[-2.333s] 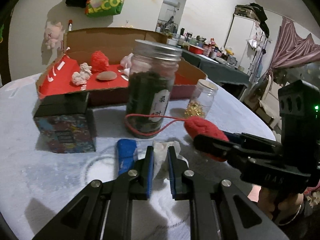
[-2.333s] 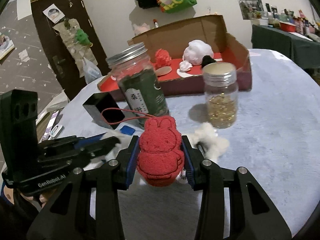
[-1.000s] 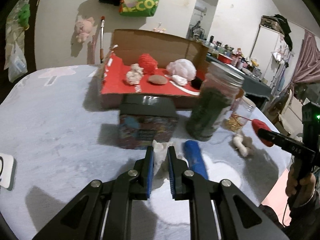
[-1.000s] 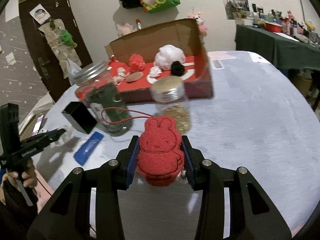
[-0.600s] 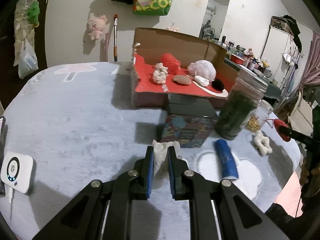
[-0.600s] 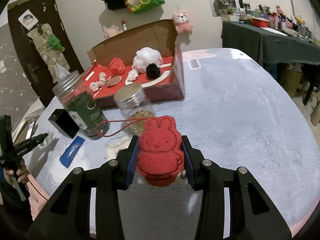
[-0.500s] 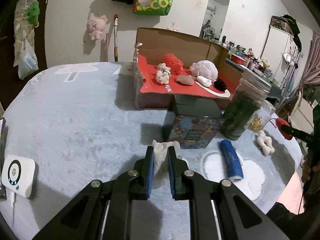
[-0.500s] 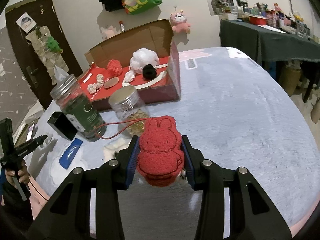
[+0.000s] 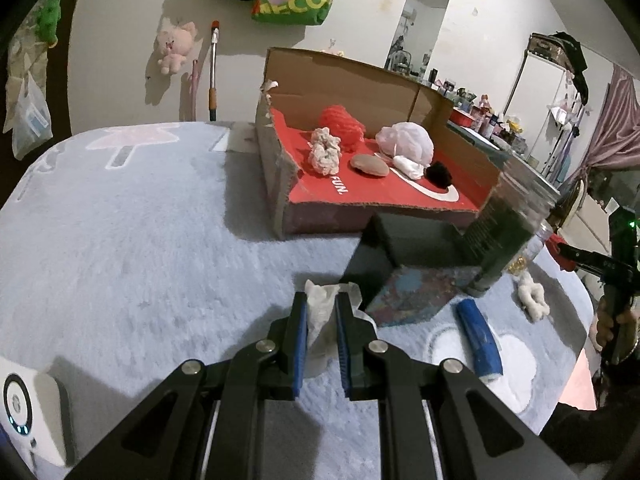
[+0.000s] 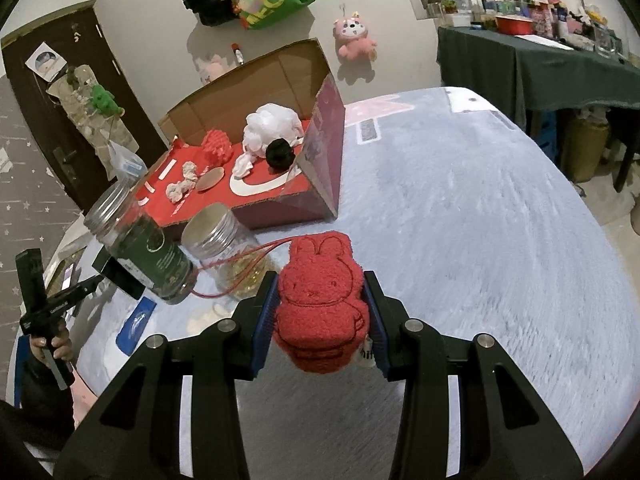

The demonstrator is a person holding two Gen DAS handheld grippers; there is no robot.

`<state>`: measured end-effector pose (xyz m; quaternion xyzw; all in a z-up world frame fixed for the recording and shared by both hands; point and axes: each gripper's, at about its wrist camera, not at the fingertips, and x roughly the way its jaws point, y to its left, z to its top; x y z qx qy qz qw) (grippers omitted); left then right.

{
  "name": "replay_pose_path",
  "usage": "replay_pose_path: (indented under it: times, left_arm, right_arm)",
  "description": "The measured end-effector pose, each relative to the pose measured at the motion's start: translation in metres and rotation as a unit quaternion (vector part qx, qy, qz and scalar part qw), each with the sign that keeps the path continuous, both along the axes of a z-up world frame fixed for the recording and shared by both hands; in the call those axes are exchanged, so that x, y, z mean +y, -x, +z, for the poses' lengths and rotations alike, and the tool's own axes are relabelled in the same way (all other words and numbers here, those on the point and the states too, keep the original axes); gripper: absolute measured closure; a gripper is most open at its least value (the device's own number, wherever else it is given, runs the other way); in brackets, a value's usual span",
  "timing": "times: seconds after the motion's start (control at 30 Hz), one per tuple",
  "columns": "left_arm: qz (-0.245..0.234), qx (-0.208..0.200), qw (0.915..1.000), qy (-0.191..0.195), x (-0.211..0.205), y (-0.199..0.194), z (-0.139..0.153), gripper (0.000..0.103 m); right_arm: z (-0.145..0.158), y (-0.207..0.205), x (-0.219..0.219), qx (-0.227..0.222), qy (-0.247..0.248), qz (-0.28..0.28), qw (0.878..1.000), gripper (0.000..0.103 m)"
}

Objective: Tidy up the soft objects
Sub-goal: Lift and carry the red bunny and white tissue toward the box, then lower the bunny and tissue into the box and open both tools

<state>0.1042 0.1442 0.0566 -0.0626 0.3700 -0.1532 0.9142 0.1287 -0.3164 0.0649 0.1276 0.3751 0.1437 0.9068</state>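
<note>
My left gripper (image 9: 321,312) is shut on a crumpled white tissue (image 9: 320,306), held above the table in front of the open cardboard box (image 9: 280,196). My right gripper (image 10: 321,292) is shut on a red plush rabbit (image 10: 322,300) with a red cord, held above the table to the right of the box (image 10: 326,168). The box's red floor holds several soft things: a red pom (image 9: 340,124), a white fluffy ball (image 9: 406,142), a black pom (image 9: 439,173), a white lump (image 9: 325,154). A white plush piece (image 9: 531,294) lies on the table.
A dark box (image 9: 404,272), a tall jar of dark leaves (image 10: 140,244), a smaller jar (image 10: 222,240) and a blue packet (image 9: 478,336) stand on the table in front of the cardboard box. A white device (image 9: 24,412) lies at the near left edge.
Both grippers have drawn back and swung outward, the left one leftward and the right one rightward, each still holding its object. The cardboard box now looks closer in both views.
</note>
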Motion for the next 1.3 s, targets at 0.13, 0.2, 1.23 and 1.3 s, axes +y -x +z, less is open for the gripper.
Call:
replay_pose_path:
  times: [0.13, 0.2, 1.23, 1.3]
  left_arm:
    - [-0.007, 0.000, 1.0000, -0.002, 0.003, -0.007, 0.002, 0.089]
    - [-0.012, -0.001, 0.9999, -0.006, 0.003, -0.012, 0.003, 0.089]
    - [-0.086, 0.023, 0.9954, -0.036, -0.067, -0.116, 0.058, 0.089]
    - [-0.091, 0.040, 0.9941, -0.044, -0.076, -0.127, 0.055, 0.089]
  right_arm:
    - [0.000, -0.011, -0.001, 0.006, -0.014, 0.016, 1.000, 0.064]
    - [0.000, -0.016, 0.000, 0.011, -0.021, 0.023, 0.999, 0.064]
    - [0.052, -0.127, 0.056, 0.014, -0.028, 0.110, 0.993, 0.064]
    - [0.049, -0.136, 0.069, 0.021, 0.001, 0.118, 0.993, 0.064]
